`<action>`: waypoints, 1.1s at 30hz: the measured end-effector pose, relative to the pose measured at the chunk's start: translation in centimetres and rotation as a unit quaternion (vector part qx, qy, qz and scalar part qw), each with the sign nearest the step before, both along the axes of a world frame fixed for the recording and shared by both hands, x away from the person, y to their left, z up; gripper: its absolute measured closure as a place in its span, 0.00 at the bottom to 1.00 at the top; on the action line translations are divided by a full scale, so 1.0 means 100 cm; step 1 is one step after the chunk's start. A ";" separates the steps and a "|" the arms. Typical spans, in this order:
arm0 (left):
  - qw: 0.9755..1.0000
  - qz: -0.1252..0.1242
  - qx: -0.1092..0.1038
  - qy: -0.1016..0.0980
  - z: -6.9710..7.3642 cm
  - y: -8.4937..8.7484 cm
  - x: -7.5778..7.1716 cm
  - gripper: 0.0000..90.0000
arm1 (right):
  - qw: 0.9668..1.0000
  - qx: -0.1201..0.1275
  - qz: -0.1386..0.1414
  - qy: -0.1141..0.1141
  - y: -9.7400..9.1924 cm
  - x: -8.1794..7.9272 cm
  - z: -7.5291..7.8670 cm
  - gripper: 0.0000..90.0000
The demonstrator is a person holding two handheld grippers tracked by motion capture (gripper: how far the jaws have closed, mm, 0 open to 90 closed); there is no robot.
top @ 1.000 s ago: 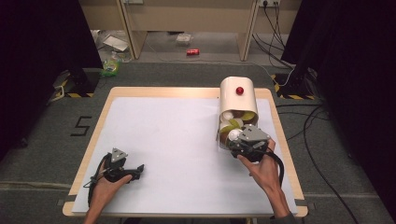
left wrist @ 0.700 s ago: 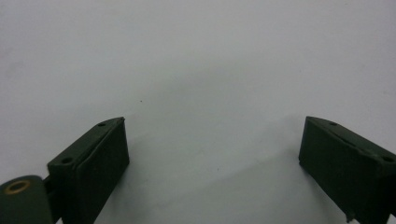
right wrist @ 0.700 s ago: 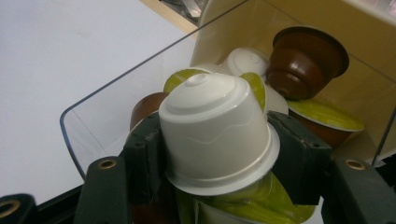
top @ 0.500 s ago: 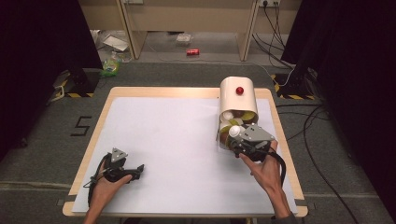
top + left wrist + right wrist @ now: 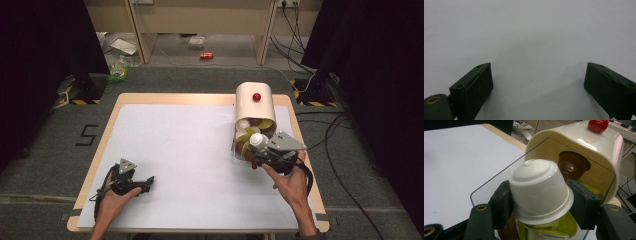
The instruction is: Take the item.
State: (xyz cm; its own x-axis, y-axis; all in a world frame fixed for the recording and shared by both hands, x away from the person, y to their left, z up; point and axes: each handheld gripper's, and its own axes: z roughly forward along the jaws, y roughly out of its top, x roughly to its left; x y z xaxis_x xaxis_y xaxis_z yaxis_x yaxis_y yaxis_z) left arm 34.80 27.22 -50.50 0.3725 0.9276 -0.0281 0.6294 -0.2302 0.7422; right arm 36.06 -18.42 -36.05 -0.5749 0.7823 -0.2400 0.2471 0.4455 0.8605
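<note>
Right gripper: its jaws have just been closing and are now clamped on a white plastic coffee capsule, one pad on each side of its tapered wall, just above the flange.
Capsule position: between the jaws, dome end away from the camera, at the mouth of the cream-coloured capsule holder with a red knob on top, which lies on its side.
Other capsules: a brown capsule sits behind the white one inside the holder; yellow-green capsules lie directly below the jaws, close under the held one.
Left gripper: jaws wide apart with nothing between them, over the bare white surface.
High view: the right gripper is at the holder's open end; the left gripper is well apart, near the front edge.
Risk, slip: the capsule wall tapers and looks smooth, so in my judgement it could squirt out of the jaws if pulled quickly.
Risk, spill: pulling it free may drag the yellow-green capsules out onto the surface.
Risk, holder: a lower jaw catching the clear rim could shift the holder.
</note>
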 end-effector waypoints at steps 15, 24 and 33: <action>1.000 0.000 -0.001 0.000 0.000 0.000 0.000 0.09 | 0.999 0.034 -0.009 0.003 -0.021 -0.012 0.010 0.45; 1.000 0.001 -0.001 0.000 0.000 0.000 0.000 0.09 | 0.998 0.054 -0.026 0.000 -0.040 -0.021 0.012 0.46; 1.000 0.001 -0.002 0.000 0.000 0.000 0.000 0.09 | 0.998 0.056 -0.041 0.002 -0.056 -0.028 0.010 0.46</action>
